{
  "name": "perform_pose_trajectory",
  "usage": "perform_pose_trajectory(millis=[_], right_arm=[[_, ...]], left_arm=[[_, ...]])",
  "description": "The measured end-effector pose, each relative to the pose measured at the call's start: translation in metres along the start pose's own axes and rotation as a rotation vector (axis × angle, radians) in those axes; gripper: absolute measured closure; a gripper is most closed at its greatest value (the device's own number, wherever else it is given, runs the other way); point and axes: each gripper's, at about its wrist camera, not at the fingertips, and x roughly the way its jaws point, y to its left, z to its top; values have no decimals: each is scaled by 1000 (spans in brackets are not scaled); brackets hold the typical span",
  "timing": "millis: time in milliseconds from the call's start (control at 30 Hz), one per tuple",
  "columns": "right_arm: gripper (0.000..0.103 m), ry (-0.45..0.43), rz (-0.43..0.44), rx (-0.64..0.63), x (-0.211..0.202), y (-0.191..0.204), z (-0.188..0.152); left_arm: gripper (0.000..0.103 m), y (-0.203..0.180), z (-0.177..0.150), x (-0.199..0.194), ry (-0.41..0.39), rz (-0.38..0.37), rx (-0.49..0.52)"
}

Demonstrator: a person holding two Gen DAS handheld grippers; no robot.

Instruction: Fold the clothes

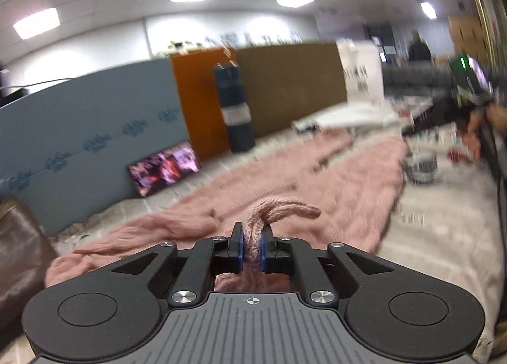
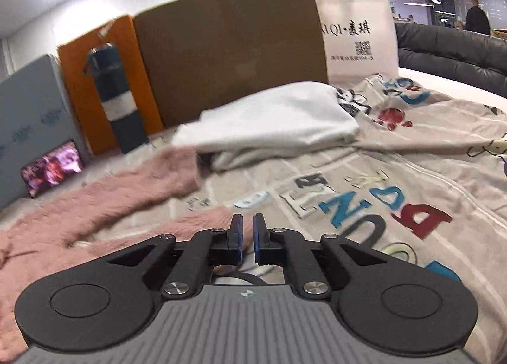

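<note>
A fuzzy pink sweater (image 1: pixel 301 180) lies spread on the printed bed sheet (image 1: pixel 437 237). My left gripper (image 1: pixel 252 242) is shut on a bunched fold of the pink sweater, which sticks up between the blue pads. In the right wrist view the pink sweater (image 2: pixel 104 202) lies to the left, one sleeve reaching toward a white garment (image 2: pixel 279 116). My right gripper (image 2: pixel 248 230) hovers just past the sweater's edge, its jaws nearly closed with a narrow gap and nothing between them. The other gripper and hand (image 1: pixel 472 104) show blurred at the far right of the left wrist view.
A blue-and-white flask (image 2: pixel 118 100), an orange box (image 2: pixel 79 72), a brown cardboard panel (image 2: pixel 234 47) and a white bag (image 2: pixel 358 31) stand along the back. A phone with a lit screen (image 2: pixel 52 170) leans at the left. A dark sofa (image 2: pixel 450 53) is behind.
</note>
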Motion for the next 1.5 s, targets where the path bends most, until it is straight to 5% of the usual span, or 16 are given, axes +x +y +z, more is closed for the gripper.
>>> perform_pose_trajectory(millis=[100,167,233,300,467,567,667,800,933,1133,1300,1400,1500], right_arm=[[55,-16,-18,-2,-3,-2,-1],[51,-63,2,-21,-11,2,2],[39,-114,41,-53,-19,12,7],[35,-147,112,-85,-21,27,12],[35,-67,442,-133,-4,89,23],[36,72,671,-160,19,148,26],[43,221,792,-194,48,209,18],[58,359,800,-223,83,263,-3],[96,414,830,-220,95,274,-15],[96,361,840,-249,75,261,2],[90,426,778,-329,87,270,-18],[63,403,785,-308,73,254,-10],[58,357,796,-324,48,228,-2]], left_arm=[[75,-6,-3,13,80,-9,31],[25,-6,-6,15,99,-33,34],[4,-5,-6,11,81,-33,29],[4,-1,-4,8,73,-41,18],[4,26,3,-13,3,-38,-57],[4,50,5,-21,-33,66,-123],[4,73,2,-18,-23,232,-119],[4,105,-1,-2,9,385,-128],[4,127,-9,11,39,441,-178],[4,125,-8,-1,-36,338,-196],[4,99,-2,-1,-48,244,-115],[4,85,-5,-4,-20,270,-36],[4,78,-7,-21,-65,154,-48]])
